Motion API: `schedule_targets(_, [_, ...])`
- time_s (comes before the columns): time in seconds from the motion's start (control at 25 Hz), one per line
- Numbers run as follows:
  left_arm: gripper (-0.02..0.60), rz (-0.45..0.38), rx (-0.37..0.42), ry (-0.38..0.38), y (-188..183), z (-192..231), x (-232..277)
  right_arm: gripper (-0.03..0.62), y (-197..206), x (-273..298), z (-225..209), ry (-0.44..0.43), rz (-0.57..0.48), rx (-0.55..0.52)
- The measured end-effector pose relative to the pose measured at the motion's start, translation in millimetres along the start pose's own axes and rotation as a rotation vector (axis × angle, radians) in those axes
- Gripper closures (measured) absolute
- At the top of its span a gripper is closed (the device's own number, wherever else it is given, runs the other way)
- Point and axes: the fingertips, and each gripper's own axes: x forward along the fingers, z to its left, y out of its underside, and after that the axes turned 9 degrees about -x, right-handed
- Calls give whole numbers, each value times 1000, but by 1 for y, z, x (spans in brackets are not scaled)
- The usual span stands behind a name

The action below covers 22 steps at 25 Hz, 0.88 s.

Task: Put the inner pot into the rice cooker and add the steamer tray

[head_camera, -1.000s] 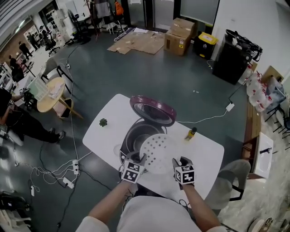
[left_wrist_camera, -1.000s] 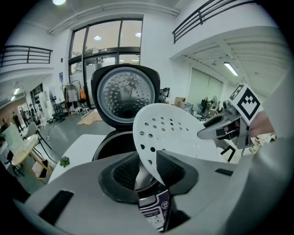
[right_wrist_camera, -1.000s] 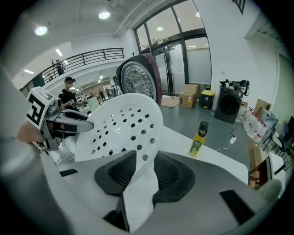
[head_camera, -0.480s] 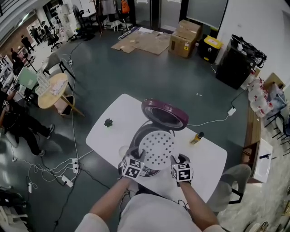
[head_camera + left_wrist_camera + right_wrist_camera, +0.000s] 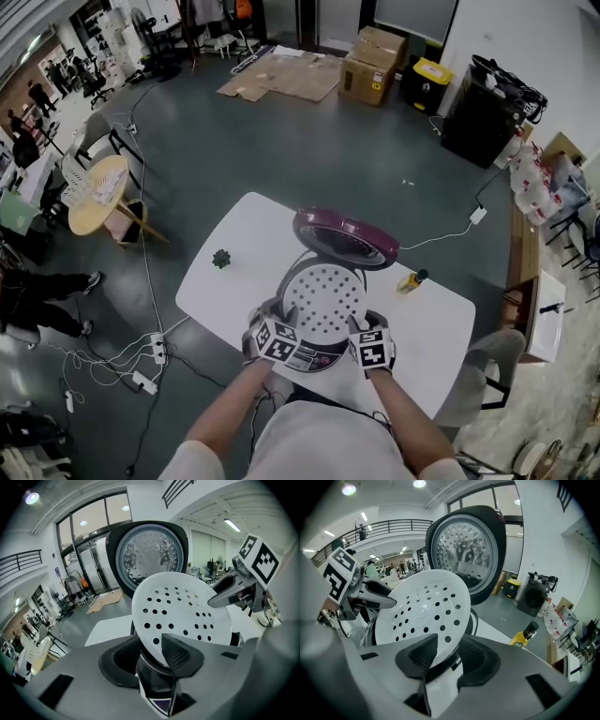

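White perforated round steamer tray (image 5: 323, 302) sits level over the mouth of the dark rice cooker (image 5: 302, 356) on the white worktop (image 5: 230, 246). The left gripper (image 5: 152, 658) and right gripper (image 5: 446, 660) take opposite rims to keep it level. Both sets of jaws have just been opening and stand part open, with the rim between them and apparently unclamped.

Rice cooker (image 5: 317, 358) on white table (image 5: 433, 336), maroon lid (image 5: 345, 240) raised, perforated steamer tray (image 5: 323, 300) over its opening, left gripper (image 5: 287, 324) and right gripper (image 5: 361, 326), jaws just opened, straddling tray's near rim.
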Motion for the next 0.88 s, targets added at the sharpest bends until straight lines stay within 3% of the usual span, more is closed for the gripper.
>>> schedule_targets(0.48, [397,207,113,18,27,19,45,422,8,30,10,7,139,-29])
schedule_targets(0.88, [377,234,217,-3,34,17,48,396,15,28,13,91,211,-66])
